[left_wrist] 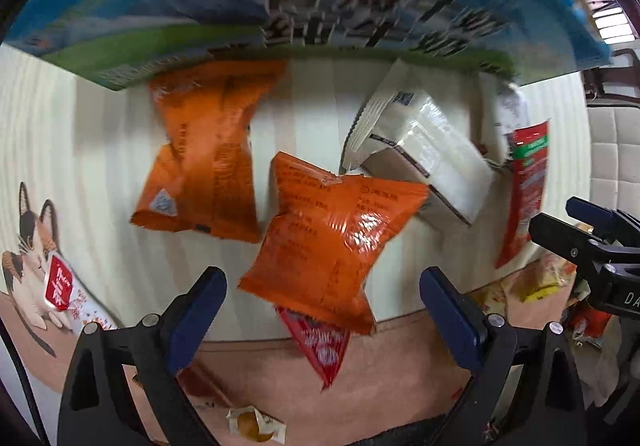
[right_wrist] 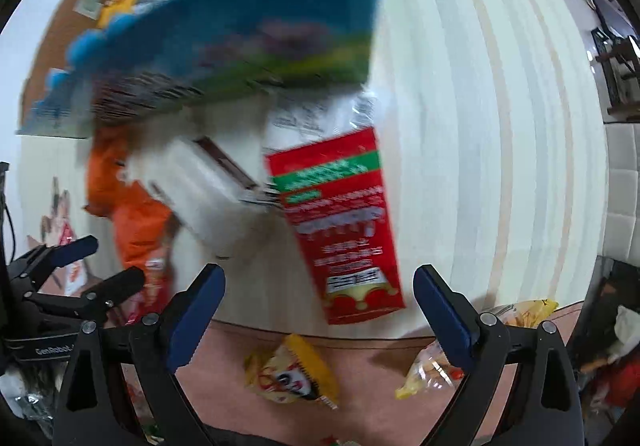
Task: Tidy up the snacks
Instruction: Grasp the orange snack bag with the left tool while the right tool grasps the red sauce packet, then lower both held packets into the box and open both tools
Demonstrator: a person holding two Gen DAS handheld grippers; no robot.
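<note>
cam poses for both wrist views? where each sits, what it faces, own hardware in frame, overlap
Left wrist: sits behind the open left gripper, facing down and forward at a crinkly orange snack packet, a second orange packet and a white wrapped packet; the right gripper shows at the right edge.
Right wrist: sits behind the open right gripper, facing a flat red snack packet; the left gripper shows at left.
Shared: the white striped surface, blue-and-green printed box, orange, white and red packets.
</note>
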